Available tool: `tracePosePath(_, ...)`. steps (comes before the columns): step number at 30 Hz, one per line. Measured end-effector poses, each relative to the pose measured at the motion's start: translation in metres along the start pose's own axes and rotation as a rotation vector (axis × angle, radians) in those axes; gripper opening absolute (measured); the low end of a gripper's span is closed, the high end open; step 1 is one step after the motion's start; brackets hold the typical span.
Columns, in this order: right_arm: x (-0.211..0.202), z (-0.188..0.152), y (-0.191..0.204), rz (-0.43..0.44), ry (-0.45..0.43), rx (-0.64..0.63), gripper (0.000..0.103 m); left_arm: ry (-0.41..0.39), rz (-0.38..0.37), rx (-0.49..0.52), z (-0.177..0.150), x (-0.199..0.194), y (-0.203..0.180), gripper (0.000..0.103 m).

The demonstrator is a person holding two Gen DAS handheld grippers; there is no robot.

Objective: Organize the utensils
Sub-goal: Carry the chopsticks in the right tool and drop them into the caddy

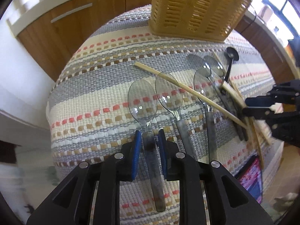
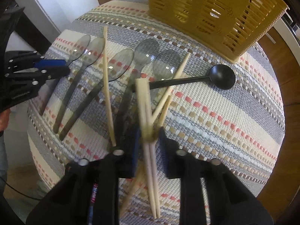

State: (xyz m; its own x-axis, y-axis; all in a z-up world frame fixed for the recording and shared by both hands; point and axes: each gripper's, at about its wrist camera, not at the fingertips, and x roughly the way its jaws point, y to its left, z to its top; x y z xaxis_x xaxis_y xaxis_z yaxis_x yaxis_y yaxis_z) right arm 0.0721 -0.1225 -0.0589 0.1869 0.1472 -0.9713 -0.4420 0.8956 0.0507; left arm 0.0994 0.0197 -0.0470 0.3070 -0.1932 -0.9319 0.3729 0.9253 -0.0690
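Left gripper (image 1: 149, 133) straddles the nearest clear spoon's handle (image 1: 152, 161), jaws apart, not clamped. Right gripper (image 2: 149, 131) spread around a chopstick pair (image 2: 148, 116), contact blurred. Six clear spoons, one black spoon (image 2: 222, 76), roughly five chopsticks lie on the mat (image 2: 215, 116) near the yellow basket (image 2: 211, 13).

Chopstick pair (image 2: 148, 112) between claw (image 2: 149, 140) fingers

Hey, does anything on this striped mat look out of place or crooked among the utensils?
Yes. One loose chopstick lies diagonally across the clear spoons, which are otherwise roughly lined up. The black spoon lies crosswise to them, its handle buried under the chopsticks. Nothing looks spilled or broken.
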Motion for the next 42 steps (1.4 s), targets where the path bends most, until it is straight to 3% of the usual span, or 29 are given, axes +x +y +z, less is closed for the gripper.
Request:
tracePosePath(3, -0.004, -0.006, 0.002, -0.015, -0.017, -0.004, 0.011, -0.018, 0.041, 0.019, -0.001, 0.0, -0.01, 0.011)
tracePosePath(5, -0.007, -0.01, 0.0, -0.008, -0.044, 0.006, 0.01, -0.032, 0.024, 0.008, -0.001, -0.003, -0.011, 0.01)
tracePosePath(12, -0.057, -0.023, -0.016, 0.056, -0.212, 0.036, 0.01, -0.225, -0.047, -0.026, 0.008, -0.06, -0.014, 0.01)
tracePosePath(21, -0.174, -0.024, -0.041, 0.093, -0.619, 0.074, 0.01, -0.552, -0.111, -0.037, 0.046, -0.158, -0.031, 0.01)
tracePosePath(29, -0.253, 0.004, -0.083, 0.075, -0.963, 0.177, 0.01, -0.796, -0.086, 0.016, 0.105, -0.215, -0.048, 0.01)
tracePosePath(37, -0.256, 0.028, -0.115, -0.094, -1.163, 0.284, 0.011, -1.033, -0.042, -0.032, 0.143, -0.197, -0.052, 0.01)
tracePosePath(42, -0.238, 0.046, -0.134, -0.13, -1.182, 0.317, 0.011, -1.115, -0.01, -0.082, 0.156, -0.164, -0.052, 0.01)
